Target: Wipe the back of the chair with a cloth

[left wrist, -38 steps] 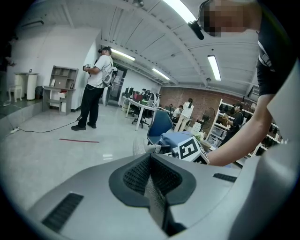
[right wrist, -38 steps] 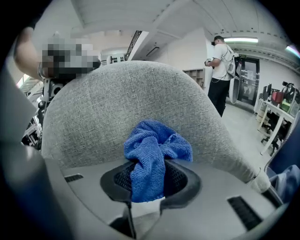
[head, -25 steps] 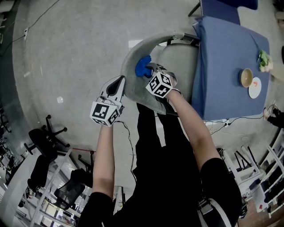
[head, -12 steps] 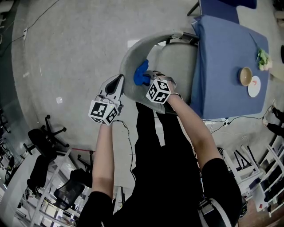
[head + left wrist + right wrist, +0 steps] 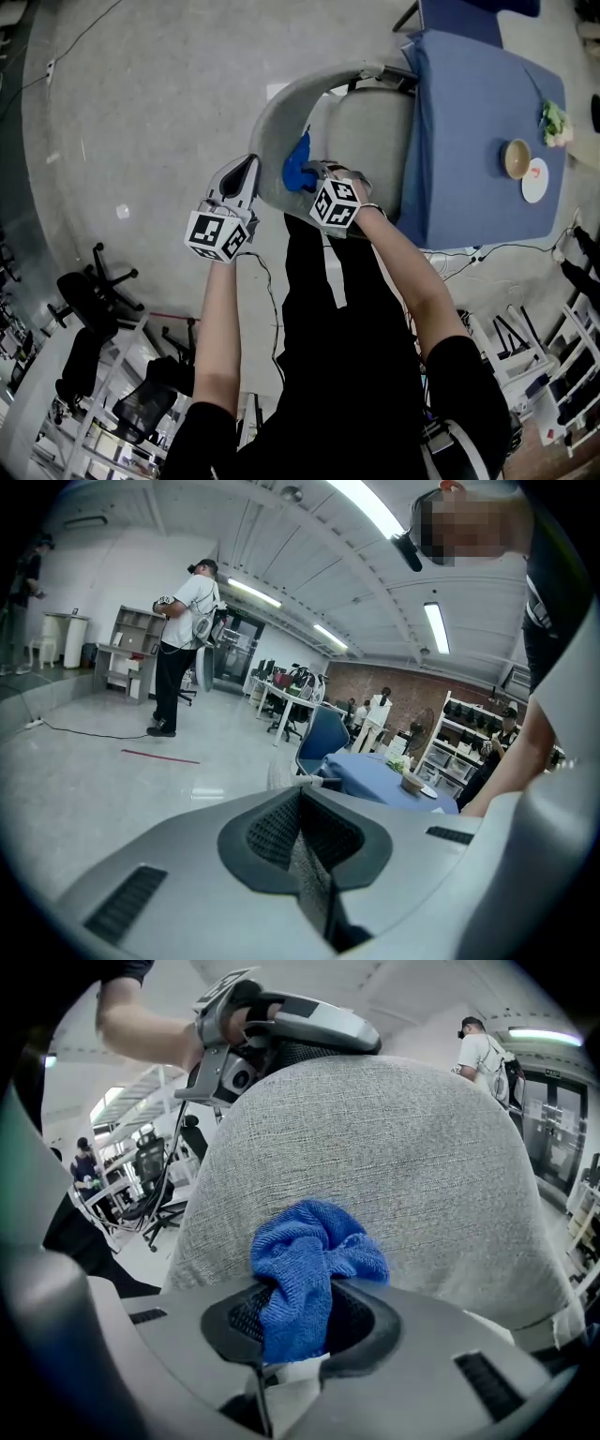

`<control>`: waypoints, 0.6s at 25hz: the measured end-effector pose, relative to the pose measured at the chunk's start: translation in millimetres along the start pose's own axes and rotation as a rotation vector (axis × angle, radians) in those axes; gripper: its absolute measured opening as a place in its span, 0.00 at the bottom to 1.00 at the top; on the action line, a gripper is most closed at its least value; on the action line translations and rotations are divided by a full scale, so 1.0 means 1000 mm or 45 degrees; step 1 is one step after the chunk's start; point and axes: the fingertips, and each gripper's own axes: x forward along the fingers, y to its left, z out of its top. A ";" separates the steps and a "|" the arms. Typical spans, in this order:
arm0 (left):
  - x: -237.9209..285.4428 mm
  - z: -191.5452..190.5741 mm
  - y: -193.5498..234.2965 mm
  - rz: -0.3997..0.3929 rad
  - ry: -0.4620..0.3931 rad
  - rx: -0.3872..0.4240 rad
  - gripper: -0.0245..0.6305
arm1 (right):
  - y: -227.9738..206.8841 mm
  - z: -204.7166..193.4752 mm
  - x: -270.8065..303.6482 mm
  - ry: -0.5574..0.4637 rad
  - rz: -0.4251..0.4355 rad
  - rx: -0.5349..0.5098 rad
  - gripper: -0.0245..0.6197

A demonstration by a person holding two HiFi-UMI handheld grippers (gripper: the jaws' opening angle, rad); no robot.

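Observation:
A grey fabric chair (image 5: 370, 131) stands below me, its curved back (image 5: 277, 117) nearest my grippers. My right gripper (image 5: 311, 172) is shut on a bunched blue cloth (image 5: 298, 161) and presses it against the backrest fabric. In the right gripper view the cloth (image 5: 305, 1255) hangs out between the jaws of the right gripper (image 5: 295, 1330) against the chair back (image 5: 394, 1147). My left gripper (image 5: 247, 169) sits on the back's top edge. It also shows in the right gripper view, where the left gripper (image 5: 281, 1040) clamps that edge. Its own view shows grey fabric pinched between shut jaws.
A table with a blue cover (image 5: 478, 122) stands just beyond the chair's seat, carrying a bowl (image 5: 517, 161), a white plate (image 5: 535, 184) and a small plant (image 5: 557, 122). Black office chairs (image 5: 89, 295) and racks are at the lower left. A person (image 5: 183, 649) stands far off on the floor.
The right gripper has slid the blue cloth along the chair back toward me. The left gripper has stayed almost still on the back's top edge.

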 end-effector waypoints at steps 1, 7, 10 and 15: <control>0.000 0.000 0.000 0.002 -0.002 -0.007 0.07 | 0.003 -0.003 0.000 0.001 0.015 0.002 0.24; -0.002 0.000 -0.001 -0.004 -0.005 -0.024 0.07 | 0.030 -0.022 -0.002 0.020 0.105 0.009 0.24; -0.001 0.000 -0.001 -0.007 -0.003 -0.022 0.07 | 0.038 -0.031 -0.003 0.035 0.121 -0.011 0.24; -0.001 0.000 0.000 -0.009 -0.009 -0.026 0.07 | 0.056 -0.050 -0.005 0.092 0.160 -0.079 0.24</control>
